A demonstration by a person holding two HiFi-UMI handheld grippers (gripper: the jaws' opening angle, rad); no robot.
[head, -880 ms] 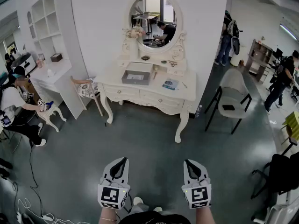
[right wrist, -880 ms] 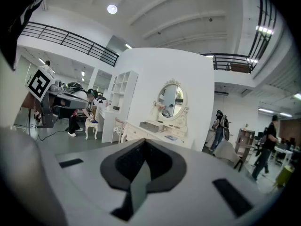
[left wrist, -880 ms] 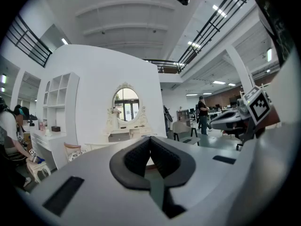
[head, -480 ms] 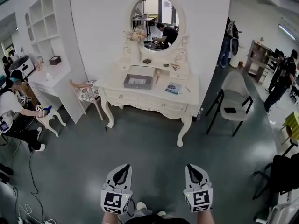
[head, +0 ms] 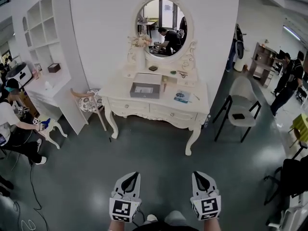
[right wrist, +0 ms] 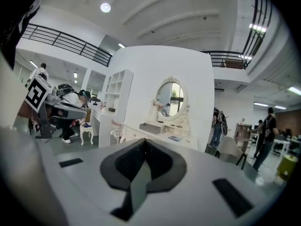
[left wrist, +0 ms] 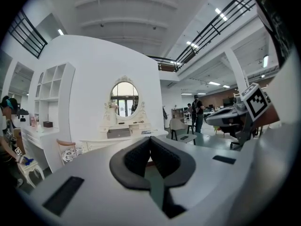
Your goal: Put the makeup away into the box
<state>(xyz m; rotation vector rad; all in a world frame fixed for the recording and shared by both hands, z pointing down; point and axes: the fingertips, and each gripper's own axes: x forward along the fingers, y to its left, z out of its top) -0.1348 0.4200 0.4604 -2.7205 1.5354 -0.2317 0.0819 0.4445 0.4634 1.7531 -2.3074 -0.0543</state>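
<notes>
Makeup (head: pixel 164 83) beside the box (head: pixel 144 95) on the table (head: pixel 118 94) at 12 o'clock looks small, light and slippery, so pinch mid-body; left claw (head: pixel 130 181) and right claw (head: pixel 201 179) are clenched, empty.

This is a big open work hall, more studio or lab than home, with a bedroom corner set up inside it. A white dressing table (head: pixel 159 105) with an oval mirror (head: pixel 161 25) stands against a freestanding white wall (head: pixel 96 32), beside a white shelf unit (head: pixel 45 18), on a bare grey floor (head: pixel 96 177). Around it are a grey chair (head: pixel 238 105), a loose cable (head: pixel 32 186), 1 seated person (head: pixel 9 124) and a standing person (head: pixel 286 81). Overhead are a high ceiling (right wrist: pixel 188 18), strip lights (left wrist: pixel 221 14) and a railed gallery (right wrist: pixel 66 40).
</notes>
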